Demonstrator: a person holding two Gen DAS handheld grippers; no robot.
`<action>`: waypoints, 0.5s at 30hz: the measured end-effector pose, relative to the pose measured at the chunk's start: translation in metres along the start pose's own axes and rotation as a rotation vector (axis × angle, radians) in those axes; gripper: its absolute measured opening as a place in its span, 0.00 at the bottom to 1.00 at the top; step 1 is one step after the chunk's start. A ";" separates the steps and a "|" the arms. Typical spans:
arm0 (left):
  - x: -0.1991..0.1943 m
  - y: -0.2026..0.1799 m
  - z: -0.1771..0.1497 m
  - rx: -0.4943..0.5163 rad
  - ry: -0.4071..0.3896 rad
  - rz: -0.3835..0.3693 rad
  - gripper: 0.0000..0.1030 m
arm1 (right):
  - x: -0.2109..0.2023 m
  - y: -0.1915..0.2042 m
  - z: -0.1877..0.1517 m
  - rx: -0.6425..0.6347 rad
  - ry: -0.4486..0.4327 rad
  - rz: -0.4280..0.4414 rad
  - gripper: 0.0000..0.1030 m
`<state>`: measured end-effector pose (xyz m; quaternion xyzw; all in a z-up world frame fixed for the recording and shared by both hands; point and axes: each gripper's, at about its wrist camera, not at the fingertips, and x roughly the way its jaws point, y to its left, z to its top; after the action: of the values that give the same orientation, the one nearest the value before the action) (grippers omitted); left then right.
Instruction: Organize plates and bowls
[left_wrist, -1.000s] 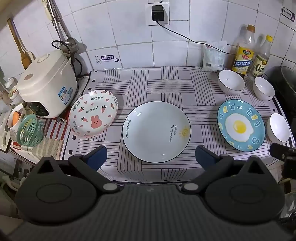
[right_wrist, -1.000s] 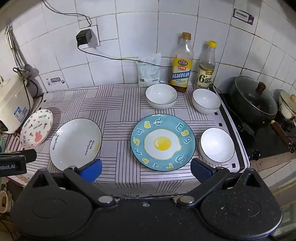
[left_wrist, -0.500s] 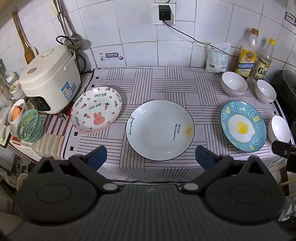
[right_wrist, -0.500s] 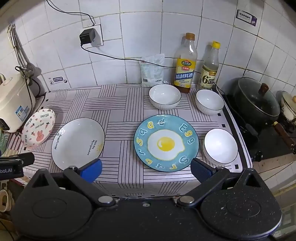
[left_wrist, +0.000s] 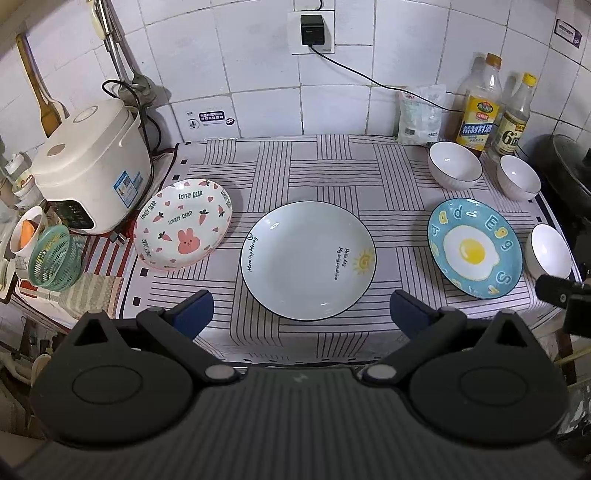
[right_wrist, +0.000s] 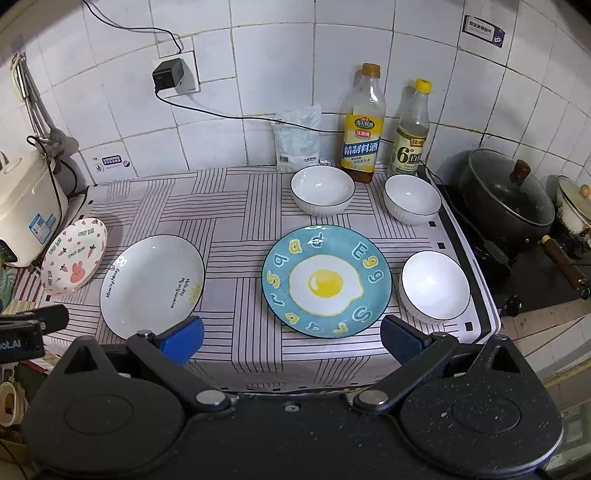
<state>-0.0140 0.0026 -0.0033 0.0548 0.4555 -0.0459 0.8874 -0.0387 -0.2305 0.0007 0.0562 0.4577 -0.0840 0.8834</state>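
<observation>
Both tools have drawn back and risen a touch: the whole striped-cloth desk (left_wrist: 325, 162) now shows in each view, plates sitting smaller than a second ago. That reads as a survey before the first pick; nothing is stacked yet. Left tool (left_wrist: 301, 314) hangs with jaws spread wide, holding nothing; right tool (right_wrist: 291, 338) likewise wide open and empty. Straight ahead of the left tool lies the large pale glazed round plate with a sun motif (left_wrist: 308, 260), smooth and shallow. Ahead of the right tool, the blue round ceramic plate painted with a fried egg (right_wrist: 327, 280). Far to the left tool's left, the pink bunny-and-carrot plate (left_wrist: 183, 223) tilts against the cream rice cooker (left_wrist: 88, 166). Three white ribbed bowls, dark-rimmed: two beyond the egg plate (right_wrist: 322, 194) (right_wrist: 412, 198), one (right_wrist: 435, 284) just right of it.
</observation>
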 end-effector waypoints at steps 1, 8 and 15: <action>-0.001 0.000 -0.001 0.003 -0.003 0.001 1.00 | -0.001 0.000 0.000 0.002 -0.004 -0.002 1.00; -0.002 0.003 -0.005 0.004 -0.006 0.004 1.00 | 0.001 -0.002 -0.003 0.011 0.000 -0.011 1.00; -0.001 0.002 -0.006 -0.007 0.011 0.002 1.00 | 0.000 -0.001 -0.002 -0.001 -0.007 -0.011 1.00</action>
<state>-0.0195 0.0050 -0.0062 0.0523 0.4605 -0.0430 0.8851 -0.0401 -0.2308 -0.0004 0.0531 0.4550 -0.0891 0.8844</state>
